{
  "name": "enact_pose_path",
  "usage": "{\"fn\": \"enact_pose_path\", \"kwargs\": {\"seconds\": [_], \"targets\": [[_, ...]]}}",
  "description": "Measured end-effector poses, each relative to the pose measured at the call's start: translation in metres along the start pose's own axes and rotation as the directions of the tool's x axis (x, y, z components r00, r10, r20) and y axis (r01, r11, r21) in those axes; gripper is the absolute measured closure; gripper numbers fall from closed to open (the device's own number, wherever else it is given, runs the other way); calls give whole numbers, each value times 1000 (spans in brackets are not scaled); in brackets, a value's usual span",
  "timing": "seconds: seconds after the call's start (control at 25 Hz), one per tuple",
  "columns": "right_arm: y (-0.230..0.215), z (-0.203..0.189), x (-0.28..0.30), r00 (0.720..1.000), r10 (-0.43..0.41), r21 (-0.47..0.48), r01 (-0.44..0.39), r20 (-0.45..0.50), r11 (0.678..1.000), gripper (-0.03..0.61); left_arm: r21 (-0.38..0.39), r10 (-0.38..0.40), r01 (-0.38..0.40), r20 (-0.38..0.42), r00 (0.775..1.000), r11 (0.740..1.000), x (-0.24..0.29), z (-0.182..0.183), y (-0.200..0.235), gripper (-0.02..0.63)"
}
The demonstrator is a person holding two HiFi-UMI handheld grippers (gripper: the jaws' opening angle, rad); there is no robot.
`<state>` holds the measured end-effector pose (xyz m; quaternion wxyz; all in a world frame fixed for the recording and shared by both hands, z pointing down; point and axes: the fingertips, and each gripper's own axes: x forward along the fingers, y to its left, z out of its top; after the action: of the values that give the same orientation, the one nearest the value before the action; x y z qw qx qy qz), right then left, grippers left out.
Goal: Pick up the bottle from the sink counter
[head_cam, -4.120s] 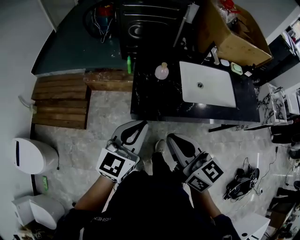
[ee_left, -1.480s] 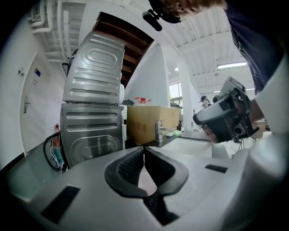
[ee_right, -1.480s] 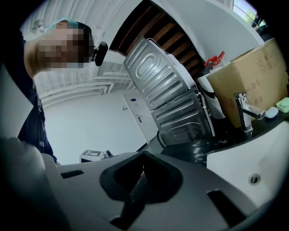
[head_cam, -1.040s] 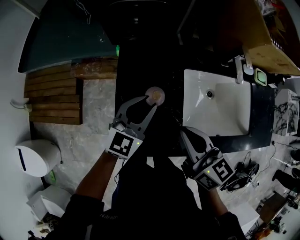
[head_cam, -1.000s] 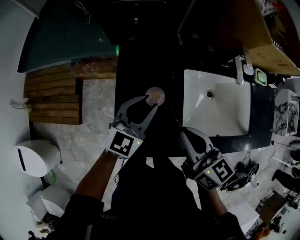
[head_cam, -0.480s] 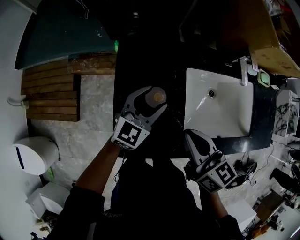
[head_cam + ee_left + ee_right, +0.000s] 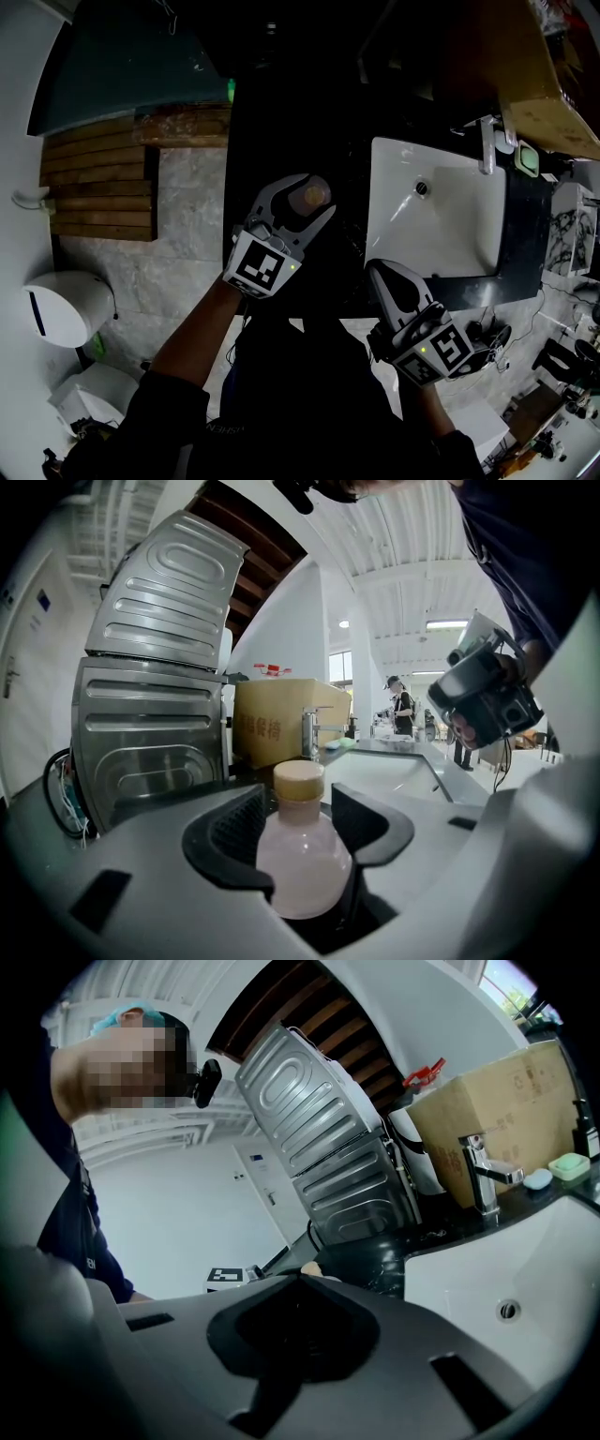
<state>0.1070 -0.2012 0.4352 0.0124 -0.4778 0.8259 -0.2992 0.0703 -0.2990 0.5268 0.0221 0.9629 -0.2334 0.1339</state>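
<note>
A small pale pink bottle (image 7: 309,194) with a tan cap stands upright on the black sink counter (image 7: 258,131), left of the basin. My left gripper (image 7: 313,193) reaches around it. In the left gripper view the bottle (image 7: 302,855) fills the hollow between the jaws of the left gripper (image 7: 300,803). Its jaws have just been closing around the bottle, and a dark gap still shows at the bottle's lower right. My right gripper (image 7: 381,273) hangs shut and empty at the counter's near edge, and in its own view the right gripper (image 7: 305,1283) shows no opening.
The white sink (image 7: 450,234) with a chrome faucet (image 7: 486,145) lies right of the bottle. A cardboard box (image 7: 553,103) stands behind it. A metal washing machine (image 7: 150,714) rises behind the counter. Wooden planks (image 7: 94,187) and a white bin (image 7: 56,314) are on the floor at left.
The left gripper moved forward and down, so the bottle now sits deep between its widened jaws instead of at the fingertips. The right gripper stayed put. Earlier still I stood farther from the counter.
</note>
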Motion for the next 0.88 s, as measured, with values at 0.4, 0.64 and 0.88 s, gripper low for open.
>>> {"fn": "enact_pose_path", "kwargs": {"seconds": [0.4, 0.64, 0.88], "targets": [[0, 0, -7, 1000, -1, -35, 1, -13, 999, 555, -17, 11, -12, -16, 1000, 1000, -3, 6, -1, 469], [7, 6, -9, 1000, 8, -19, -8, 7, 1000, 557, -31, 15, -16, -24, 1000, 999, -5, 5, -2, 472], [10, 9, -10, 1000, 13, -33, -13, 8, 999, 555, -46, 12, -14, -33, 999, 999, -6, 5, -2, 474]]}}
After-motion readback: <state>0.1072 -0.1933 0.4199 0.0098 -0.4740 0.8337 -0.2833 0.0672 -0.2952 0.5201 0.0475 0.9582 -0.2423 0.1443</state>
